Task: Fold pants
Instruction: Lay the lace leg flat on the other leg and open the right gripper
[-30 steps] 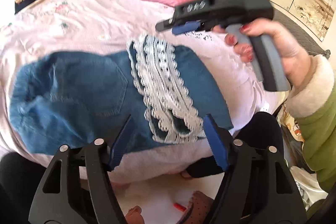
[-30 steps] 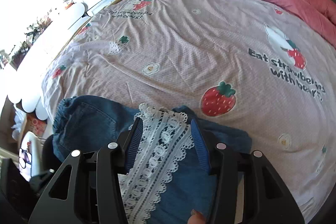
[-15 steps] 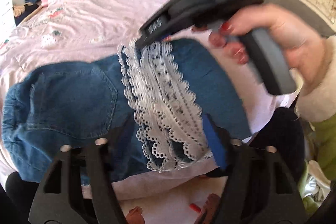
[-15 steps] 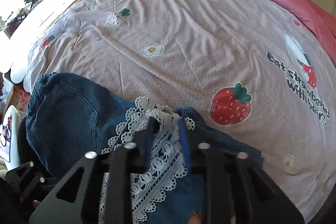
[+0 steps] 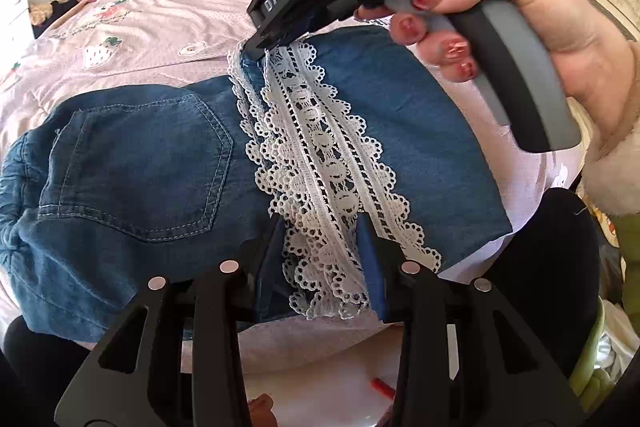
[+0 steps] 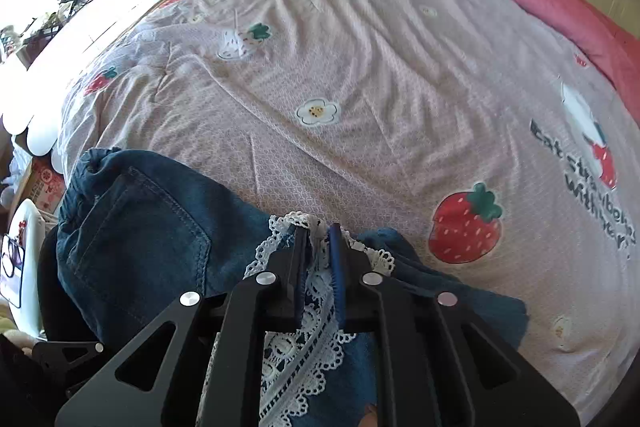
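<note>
Pinching the lace hem (image 5: 320,163) of the pants (image 5: 132,163) at opposite ends, the left tool (image 5: 320,259) having just been closing onto it; the right tool (image 6: 319,259) clamped there, ready for folding.

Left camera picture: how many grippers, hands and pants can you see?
Grippers: 2, the left gripper and the right gripper
Hands: 1, a hand holding the right gripper
Pants: 1
Total: 4

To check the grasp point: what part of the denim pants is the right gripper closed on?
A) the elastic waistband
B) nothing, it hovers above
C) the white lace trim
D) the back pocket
C: the right gripper pinches the far end of the white lace trim on the denim pants.
</note>
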{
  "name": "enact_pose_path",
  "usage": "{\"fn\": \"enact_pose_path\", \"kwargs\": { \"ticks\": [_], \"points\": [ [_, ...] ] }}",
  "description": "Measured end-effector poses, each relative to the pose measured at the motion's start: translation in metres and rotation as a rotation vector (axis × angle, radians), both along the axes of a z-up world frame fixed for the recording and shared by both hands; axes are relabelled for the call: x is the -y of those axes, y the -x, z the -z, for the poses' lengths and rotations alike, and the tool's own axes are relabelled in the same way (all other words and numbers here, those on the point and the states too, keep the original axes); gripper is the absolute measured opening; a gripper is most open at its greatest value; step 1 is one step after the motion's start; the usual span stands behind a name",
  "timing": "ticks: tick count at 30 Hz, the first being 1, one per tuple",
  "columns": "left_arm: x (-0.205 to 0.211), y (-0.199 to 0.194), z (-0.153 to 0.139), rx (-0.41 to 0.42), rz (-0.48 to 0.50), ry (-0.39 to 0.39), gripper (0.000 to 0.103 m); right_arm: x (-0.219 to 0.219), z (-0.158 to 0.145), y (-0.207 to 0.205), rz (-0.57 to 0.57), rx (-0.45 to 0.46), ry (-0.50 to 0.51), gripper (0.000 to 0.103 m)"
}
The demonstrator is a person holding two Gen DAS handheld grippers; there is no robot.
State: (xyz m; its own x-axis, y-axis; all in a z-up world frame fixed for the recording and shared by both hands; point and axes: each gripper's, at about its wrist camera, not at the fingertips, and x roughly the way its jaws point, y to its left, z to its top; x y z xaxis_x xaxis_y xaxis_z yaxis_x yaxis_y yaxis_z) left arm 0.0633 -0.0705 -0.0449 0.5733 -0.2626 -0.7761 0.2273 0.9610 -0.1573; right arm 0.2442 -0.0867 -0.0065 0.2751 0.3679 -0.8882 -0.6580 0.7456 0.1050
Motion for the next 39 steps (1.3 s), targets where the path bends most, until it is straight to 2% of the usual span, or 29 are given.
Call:
{"fn": "enact_pose_path", "kwargs": {
  "ticks": [1,3,5,9,15,20,28,30,34,37,39],
  "points": [
    [-0.001,-0.001,0.001,-0.003,-0.002,0.003,0.029,0.003,-0.002,-0.001,0.005,-0.003,-0.014,0.017],
    [-0.002,-0.001,0.001,-0.008,-0.003,0.009,0.032,0.011,-0.012,-0.001,0.022,0.020,-0.051,0.034],
    [-0.002,-0.002,0.003,-0.013,-0.001,0.011,0.035,0.023,-0.027,-0.001,0.046,0.054,-0.091,0.043],
    [-0.002,-0.002,0.003,-0.013,-0.002,0.015,0.035,0.047,-0.050,0.003,0.081,0.090,-0.139,0.051],
    [-0.003,-0.002,0.003,-0.014,-0.004,0.018,0.038,0.063,-0.052,0.028,0.041,0.083,-0.140,0.054],
    [-0.002,-0.002,0.004,-0.013,-0.005,0.013,0.039,0.051,-0.029,0.036,0.019,0.025,-0.087,0.054],
    [-0.003,-0.003,0.006,-0.020,-0.006,0.013,0.042,0.034,0.014,0.022,0.047,-0.062,0.005,0.056],
    [-0.004,-0.003,0.006,-0.021,-0.007,0.013,0.042,0.034,0.023,0.016,0.065,-0.087,-0.004,0.061],
    [-0.005,-0.005,0.008,-0.024,-0.009,0.018,0.043,0.038,0.027,0.010,0.093,-0.120,-0.051,0.065],
    [-0.005,-0.004,0.008,-0.023,-0.009,0.017,0.045,0.042,0.018,0.012,0.094,-0.108,-0.074,0.065],
    [-0.006,-0.004,0.007,-0.022,-0.010,0.021,0.046,0.049,0.003,0.015,0.098,-0.092,-0.129,0.066]
  ]
}}
